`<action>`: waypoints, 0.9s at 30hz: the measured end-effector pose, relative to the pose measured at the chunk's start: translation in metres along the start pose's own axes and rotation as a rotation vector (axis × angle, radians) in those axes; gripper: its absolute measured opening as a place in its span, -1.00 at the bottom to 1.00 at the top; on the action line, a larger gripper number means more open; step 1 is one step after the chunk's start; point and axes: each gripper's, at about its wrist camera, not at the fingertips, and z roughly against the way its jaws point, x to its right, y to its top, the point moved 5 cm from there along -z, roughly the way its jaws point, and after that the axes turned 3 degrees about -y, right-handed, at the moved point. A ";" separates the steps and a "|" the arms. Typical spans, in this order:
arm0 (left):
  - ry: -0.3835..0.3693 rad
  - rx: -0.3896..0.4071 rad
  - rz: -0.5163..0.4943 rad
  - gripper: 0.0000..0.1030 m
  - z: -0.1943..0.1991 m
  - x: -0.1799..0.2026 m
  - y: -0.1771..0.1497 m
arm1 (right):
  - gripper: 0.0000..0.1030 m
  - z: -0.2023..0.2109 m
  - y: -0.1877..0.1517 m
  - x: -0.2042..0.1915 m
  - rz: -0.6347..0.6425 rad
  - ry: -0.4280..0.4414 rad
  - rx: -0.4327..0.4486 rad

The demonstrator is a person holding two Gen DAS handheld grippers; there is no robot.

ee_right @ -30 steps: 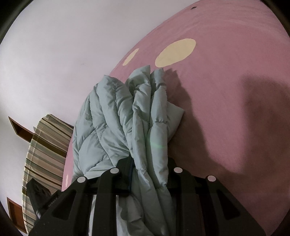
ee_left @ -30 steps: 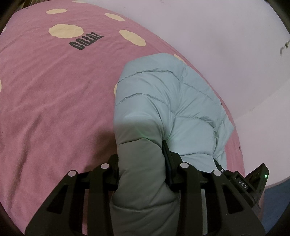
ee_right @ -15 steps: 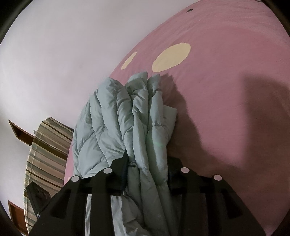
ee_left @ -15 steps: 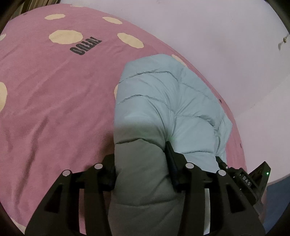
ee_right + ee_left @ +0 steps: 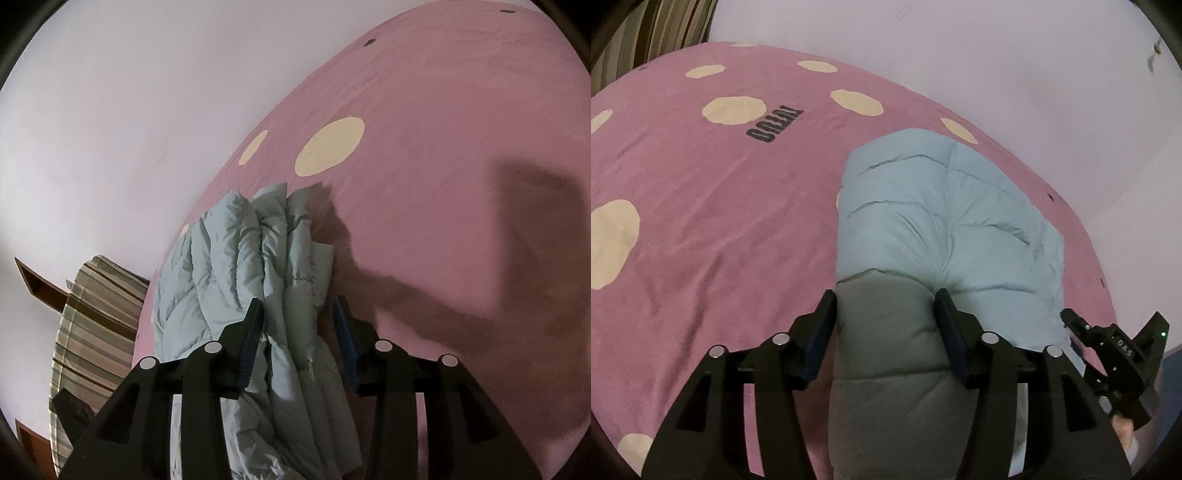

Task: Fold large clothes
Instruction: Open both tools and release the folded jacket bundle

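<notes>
Near the far edge of the pink bedspread (image 5: 713, 229), along the wall side, lies the pale blue quilted jacket (image 5: 945, 221), bunched into a thick folded bundle. Your left gripper (image 5: 884, 306) has its jaws spread wide, w/ a padded fold of the jacket filling the gap between them; the fabric looks to touch both pads, but you cannot tell whether it is clamped or just sitting there. Left of that gripper the bedspread runs bare toward its left edge, marked only w/ cream dots and a dark printed word (image 5: 775, 125). That is your widest free area. Right of the bundle only a narrow pink strip separates the jacket from the bedspread's edge, w/ the white wall (image 5: 1015, 74) just beyond.

Your right gripper (image 5: 299, 314) is likewise spread wide around several stacked jacket layers (image 5: 258, 258). The left pad touches the fabric; a small gap shows at the right pad, so no firm grip is visible. Right of it the bedspread (image 5: 461, 147) is bare up to its far corner, partly in shadow. Left of the jacket the bedspread edge is close, w/ a striped cushion (image 5: 96, 317) just past it against the wall.
</notes>
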 end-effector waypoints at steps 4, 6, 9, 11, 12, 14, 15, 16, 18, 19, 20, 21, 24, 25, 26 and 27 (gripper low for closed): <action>-0.010 -0.030 0.029 0.25 -0.005 -0.004 -0.001 | -0.23 0.008 -0.001 0.002 -0.009 -0.014 0.005; -0.014 -0.031 0.039 0.28 -0.004 -0.006 -0.001 | -0.23 0.011 -0.001 0.001 -0.009 -0.017 0.007; -0.027 -0.038 0.051 0.31 -0.004 -0.006 0.000 | -0.23 0.018 -0.004 -0.001 -0.007 -0.022 0.006; -0.037 -0.042 0.060 0.37 -0.003 -0.006 -0.001 | -0.23 0.022 -0.007 -0.002 -0.006 -0.026 0.001; -0.043 -0.044 0.064 0.40 -0.002 -0.006 -0.001 | -0.23 0.024 -0.010 -0.003 -0.002 -0.030 -0.003; -0.064 -0.053 0.080 0.40 0.000 -0.006 -0.003 | -0.23 0.028 -0.015 -0.006 0.010 -0.037 -0.005; -0.076 -0.057 0.092 0.41 0.001 -0.006 -0.004 | -0.23 0.031 -0.018 -0.007 0.020 -0.046 -0.006; -0.084 -0.059 0.101 0.42 0.002 -0.005 -0.004 | -0.23 0.034 -0.022 -0.007 0.027 -0.055 -0.006; -0.088 -0.057 0.103 0.44 0.007 -0.004 -0.005 | -0.23 0.040 -0.027 -0.007 0.032 -0.066 -0.006; -0.089 -0.055 0.100 0.45 0.010 -0.003 -0.006 | -0.23 0.043 -0.030 -0.006 0.037 -0.076 -0.007; -0.089 -0.049 0.092 0.45 0.014 -0.002 -0.007 | -0.23 0.048 -0.033 -0.006 0.047 -0.086 -0.006; -0.086 -0.044 0.084 0.46 0.018 0.000 -0.008 | -0.23 0.052 -0.036 -0.005 0.055 -0.095 -0.005; -0.067 -0.024 0.057 0.50 0.033 0.004 -0.013 | -0.23 0.066 -0.045 -0.004 0.079 -0.124 0.003; -0.057 -0.012 0.043 0.54 0.041 0.006 -0.017 | -0.22 0.071 -0.048 -0.004 0.091 -0.137 0.006; -0.050 -0.005 0.037 0.54 0.044 0.007 -0.017 | -0.22 0.074 -0.049 -0.004 0.099 -0.147 0.008; -0.036 0.008 0.023 0.54 0.052 0.009 -0.021 | -0.22 0.079 -0.052 -0.006 0.113 -0.158 0.012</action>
